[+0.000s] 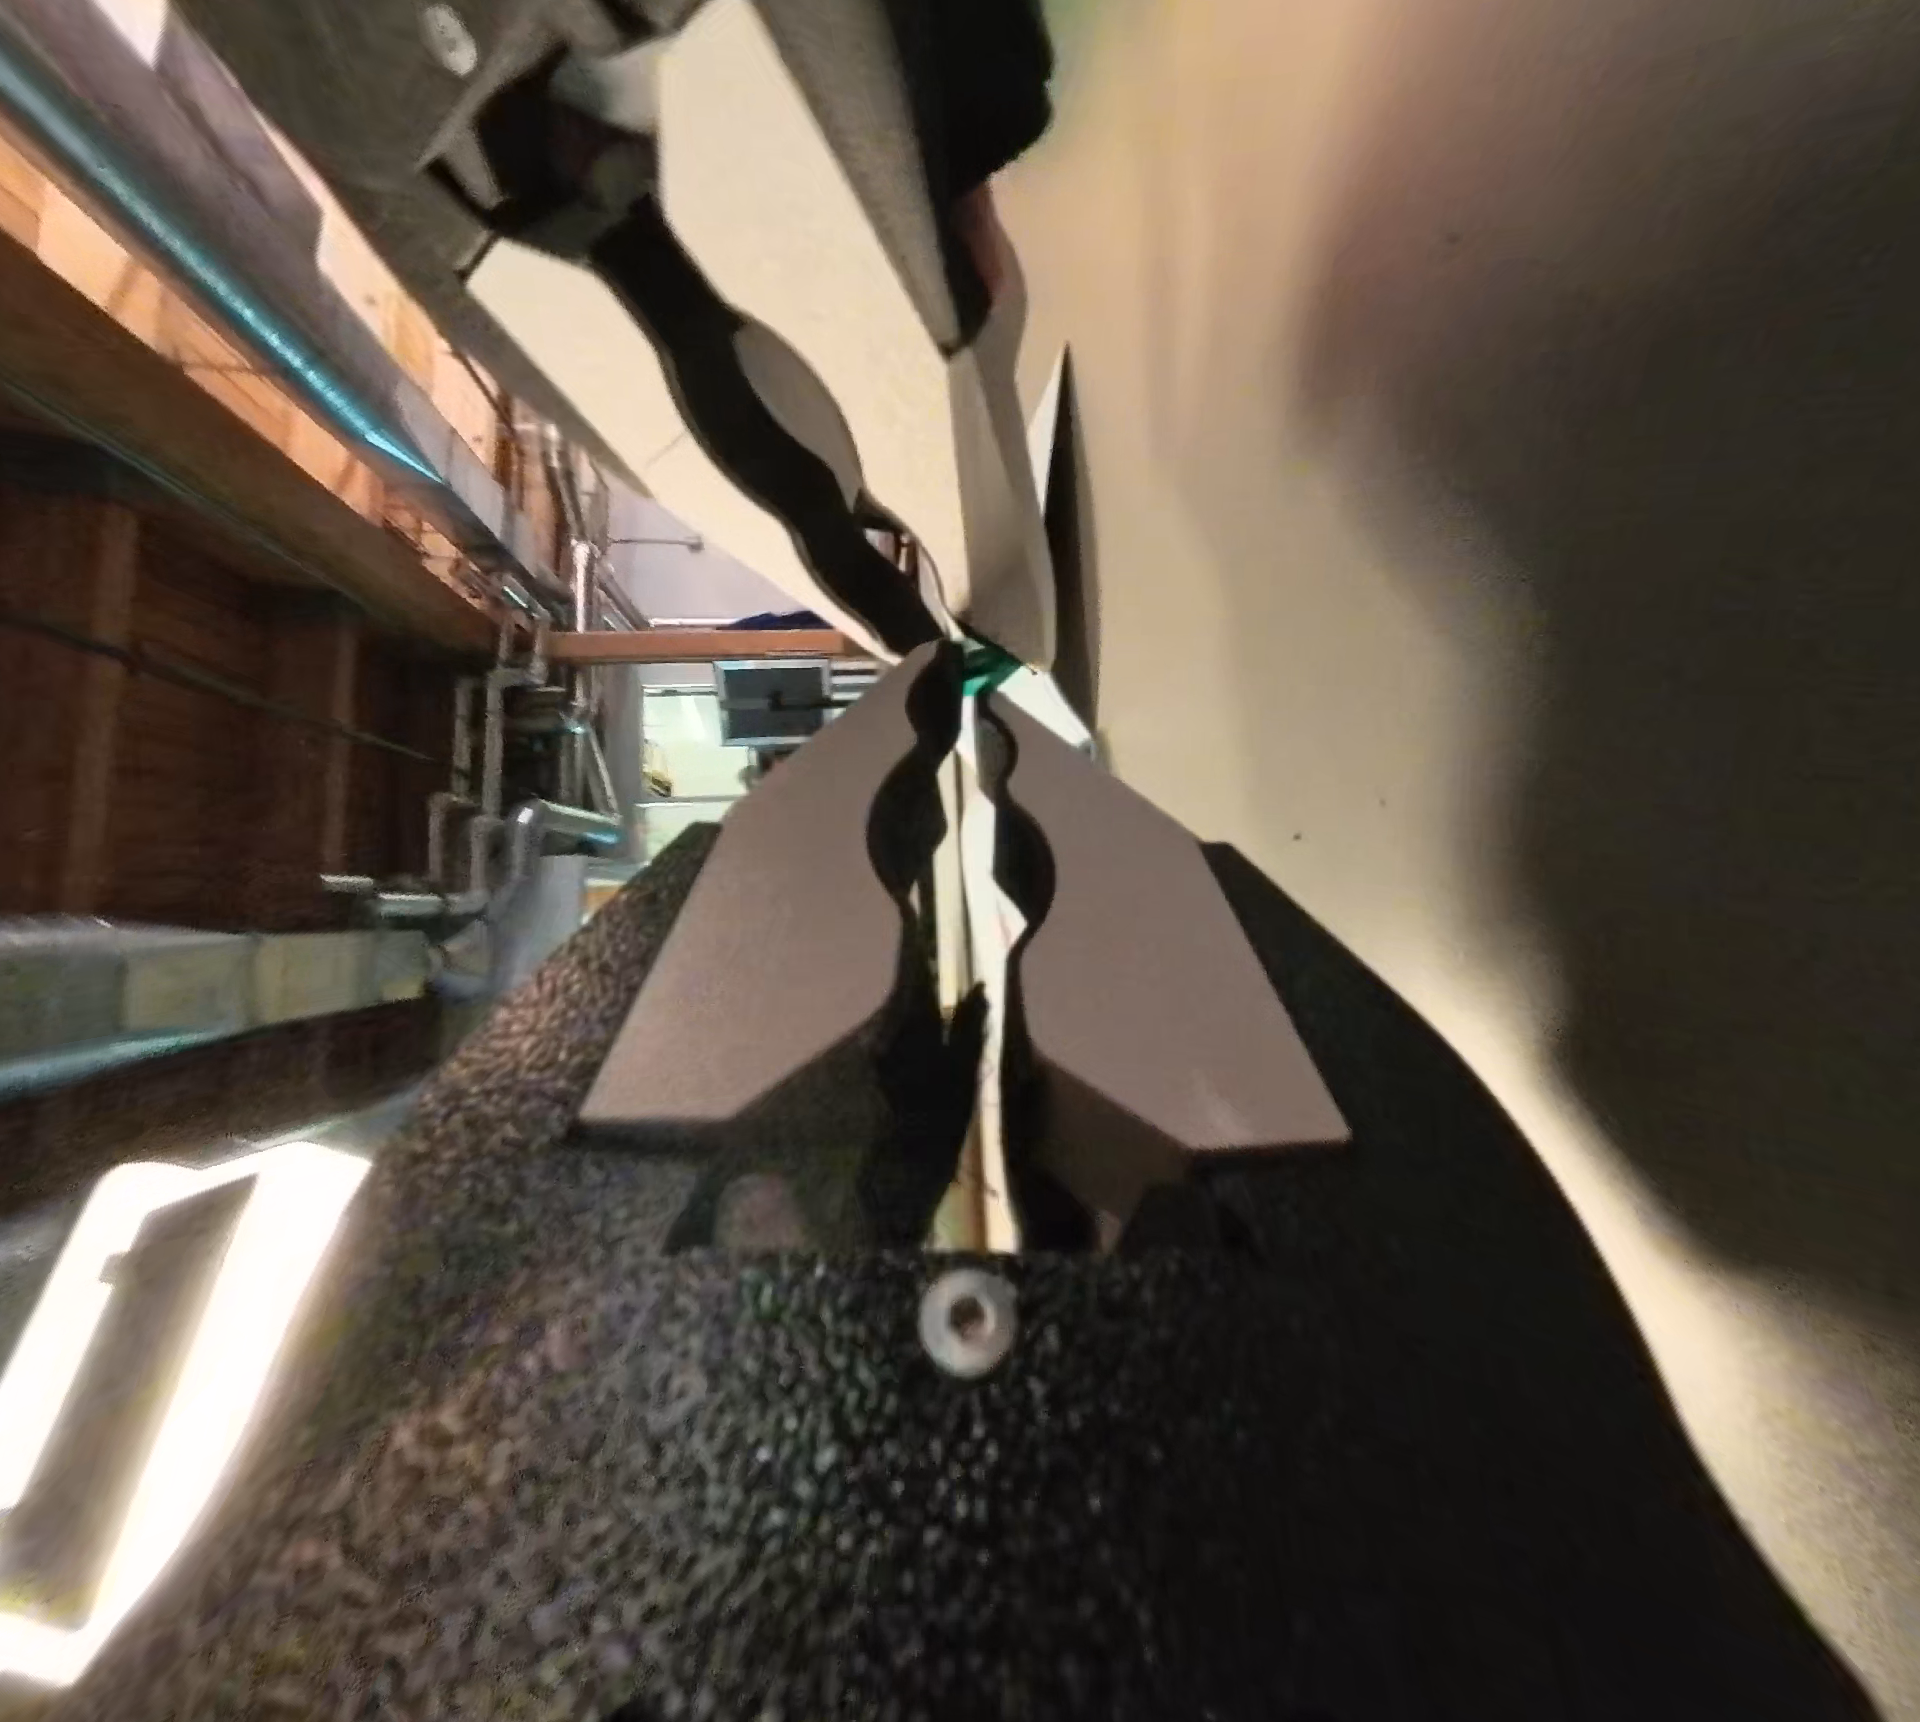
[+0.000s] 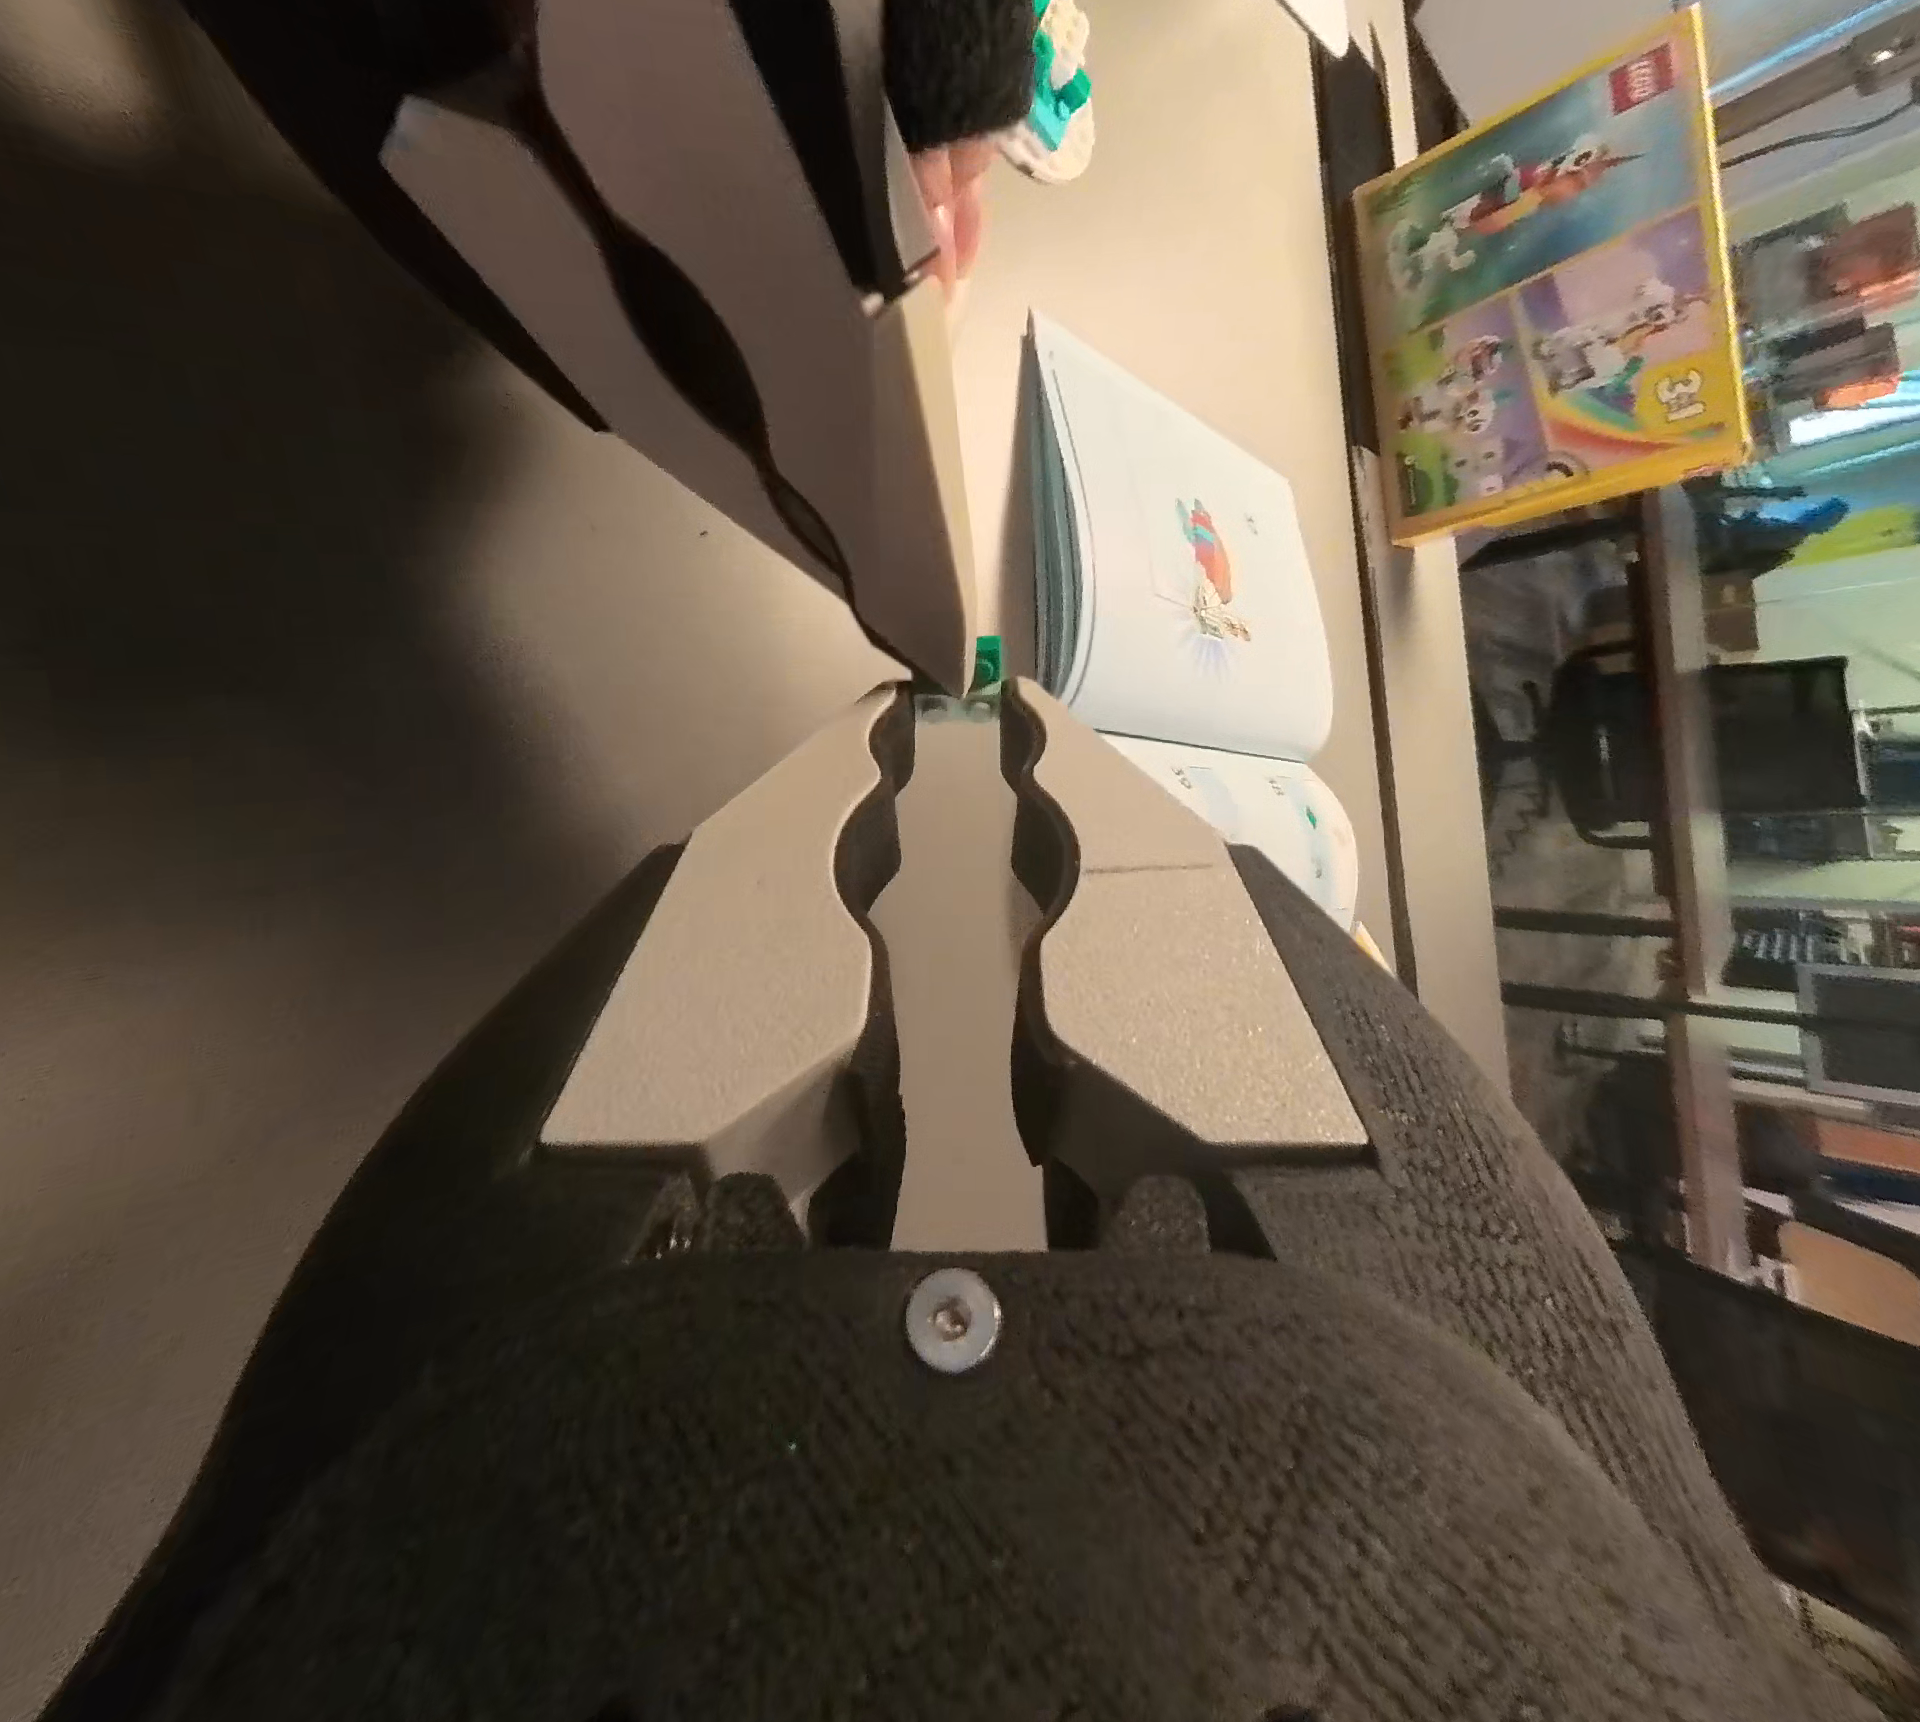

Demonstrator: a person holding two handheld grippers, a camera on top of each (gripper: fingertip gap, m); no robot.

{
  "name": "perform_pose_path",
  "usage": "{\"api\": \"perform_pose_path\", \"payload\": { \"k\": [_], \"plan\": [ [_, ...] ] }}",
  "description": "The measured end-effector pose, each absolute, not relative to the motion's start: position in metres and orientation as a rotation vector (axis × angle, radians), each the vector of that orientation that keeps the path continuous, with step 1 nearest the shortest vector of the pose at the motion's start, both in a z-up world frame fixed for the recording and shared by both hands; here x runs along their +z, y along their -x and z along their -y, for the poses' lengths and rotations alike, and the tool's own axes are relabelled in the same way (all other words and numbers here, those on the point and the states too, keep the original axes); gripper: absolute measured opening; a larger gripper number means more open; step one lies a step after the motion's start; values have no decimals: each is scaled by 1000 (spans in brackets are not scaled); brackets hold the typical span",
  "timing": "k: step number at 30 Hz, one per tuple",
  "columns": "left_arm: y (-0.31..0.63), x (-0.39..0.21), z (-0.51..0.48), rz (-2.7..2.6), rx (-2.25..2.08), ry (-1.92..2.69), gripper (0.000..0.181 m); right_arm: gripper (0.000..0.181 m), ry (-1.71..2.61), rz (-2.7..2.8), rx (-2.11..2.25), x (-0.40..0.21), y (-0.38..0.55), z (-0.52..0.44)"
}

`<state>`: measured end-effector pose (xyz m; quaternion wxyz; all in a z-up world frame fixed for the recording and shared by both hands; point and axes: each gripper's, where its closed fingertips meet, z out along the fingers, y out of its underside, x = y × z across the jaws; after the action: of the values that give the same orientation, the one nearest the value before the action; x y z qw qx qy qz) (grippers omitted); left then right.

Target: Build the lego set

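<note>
The small grey plate (image 2: 951, 709) is pinched at the tips of the right tongs (image 2: 954, 704), its long axis running across the gap, with a green brick (image 2: 987, 666) at its far edge, studs facing away. The left tongs (image 2: 935, 670), nearly closed and possibly nipping the green piece, meet it tip to tip. Judging by this, press squarely along the stud direction, steadying the plate above the surface (image 2: 1174, 238), near the open instruction booklet (image 2: 1174, 550).

A pale bench (image 2: 1174, 238) under warm light, shadowed on one side. Beyond its far edge, glass-fronted shelving (image 2: 1808, 446) and a dark monitor (image 2: 1782, 753); elsewhere brown wood panelling (image 1: 208, 696) with metal pipes (image 1: 208, 259).
</note>
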<state>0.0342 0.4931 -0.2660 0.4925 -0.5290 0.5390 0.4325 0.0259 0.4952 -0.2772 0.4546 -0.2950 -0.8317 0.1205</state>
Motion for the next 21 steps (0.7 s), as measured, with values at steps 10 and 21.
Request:
{"api": "perform_pose_path", "payload": {
  "k": [10,21],
  "plan": [
    [-32,-230,-492,-561,96,1635,21,15,501,1791,119,-244,-18,-512],
    [-26,-236,-494,-391,-154,1720,7,15,392,1748,44,-239,-12,-497]
  ]
}}
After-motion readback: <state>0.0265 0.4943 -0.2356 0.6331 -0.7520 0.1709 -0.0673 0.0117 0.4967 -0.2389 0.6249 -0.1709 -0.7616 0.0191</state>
